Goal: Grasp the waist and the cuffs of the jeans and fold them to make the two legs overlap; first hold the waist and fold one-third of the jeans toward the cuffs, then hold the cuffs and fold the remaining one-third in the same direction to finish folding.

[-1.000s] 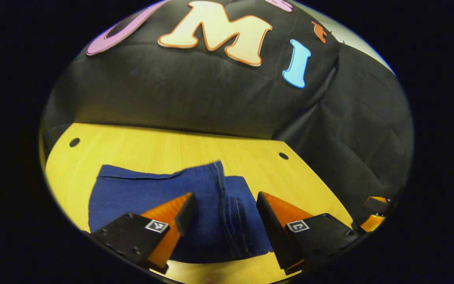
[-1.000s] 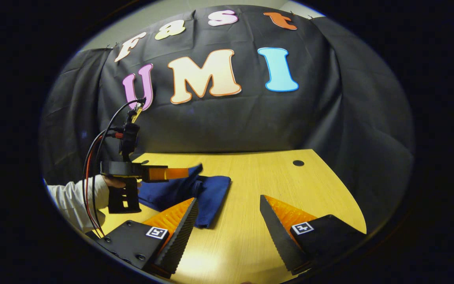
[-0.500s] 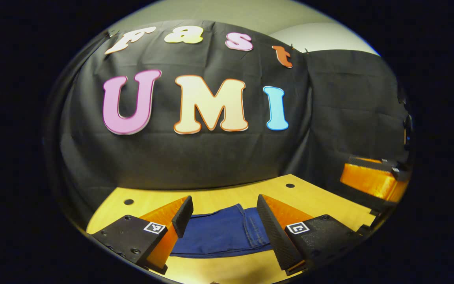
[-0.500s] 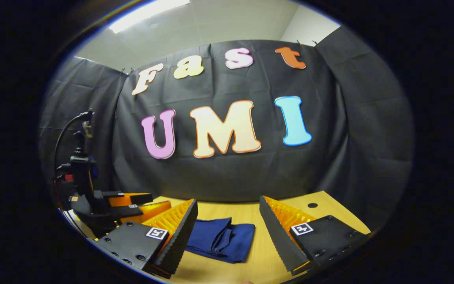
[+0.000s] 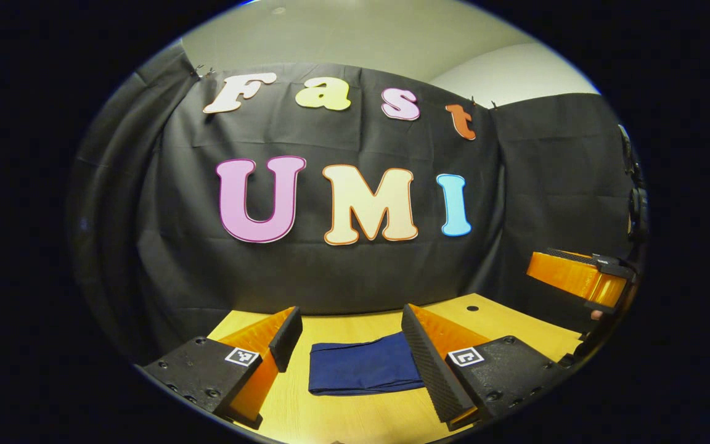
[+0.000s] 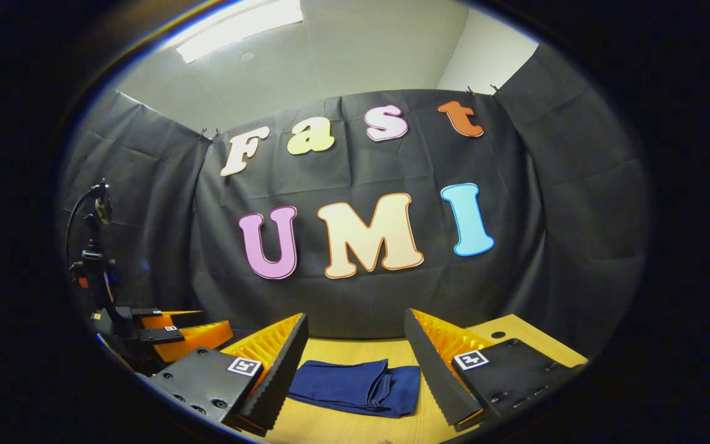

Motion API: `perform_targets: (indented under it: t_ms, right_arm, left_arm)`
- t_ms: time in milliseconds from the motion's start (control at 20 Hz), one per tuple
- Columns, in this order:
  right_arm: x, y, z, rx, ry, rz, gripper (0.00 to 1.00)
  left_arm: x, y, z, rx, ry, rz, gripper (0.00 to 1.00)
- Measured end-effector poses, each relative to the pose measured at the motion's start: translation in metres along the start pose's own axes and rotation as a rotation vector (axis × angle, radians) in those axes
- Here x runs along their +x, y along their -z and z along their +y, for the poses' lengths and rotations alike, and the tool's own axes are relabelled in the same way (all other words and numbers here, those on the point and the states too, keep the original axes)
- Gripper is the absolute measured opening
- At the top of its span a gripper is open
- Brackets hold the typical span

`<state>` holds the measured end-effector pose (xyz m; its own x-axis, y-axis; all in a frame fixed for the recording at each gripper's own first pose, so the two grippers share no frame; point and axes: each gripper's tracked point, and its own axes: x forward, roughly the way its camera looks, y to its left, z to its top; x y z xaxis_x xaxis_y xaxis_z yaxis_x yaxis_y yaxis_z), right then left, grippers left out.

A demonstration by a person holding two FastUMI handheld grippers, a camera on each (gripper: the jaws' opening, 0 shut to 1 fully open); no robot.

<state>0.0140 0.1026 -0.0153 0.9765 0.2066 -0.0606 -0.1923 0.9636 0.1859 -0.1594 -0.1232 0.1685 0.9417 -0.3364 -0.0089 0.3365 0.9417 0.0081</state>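
The dark blue jeans (image 5: 364,368) lie folded into a compact flat stack on the wooden table (image 5: 503,317). In the left gripper view my left gripper (image 5: 351,337) is open, its orange fingers standing apart above and short of the stack, touching nothing. In the right gripper view the same jeans (image 6: 358,386) show between the fingers of my right gripper (image 6: 356,347), which is open too and holds nothing. The other gripper (image 6: 170,333) hangs at the far left of that view. The right gripper's orange finger (image 5: 577,280) shows at the right edge of the left gripper view.
The table has round cable holes (image 5: 472,308) near its back corners. Black cloth walls close the booth behind and at both sides. Cables (image 6: 87,246) rise from the gripper at the left of the right gripper view.
Both grippers have lifted and drawn back from the jeans, tilting up toward the wall. The jeans stay folded on the table, now smaller and lower in both views.
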Motion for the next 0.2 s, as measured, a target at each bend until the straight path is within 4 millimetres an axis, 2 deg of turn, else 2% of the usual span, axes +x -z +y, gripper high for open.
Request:
perform_targets:
  t_ms: [200]
  right_arm:
    - [-0.0084,-0.0092,0.0075,-0.006,-0.012,-0.016,0.97]
  left_arm:
    - [-0.0108,-0.0033,0.0015,0.007,-0.002,-0.010,0.95]
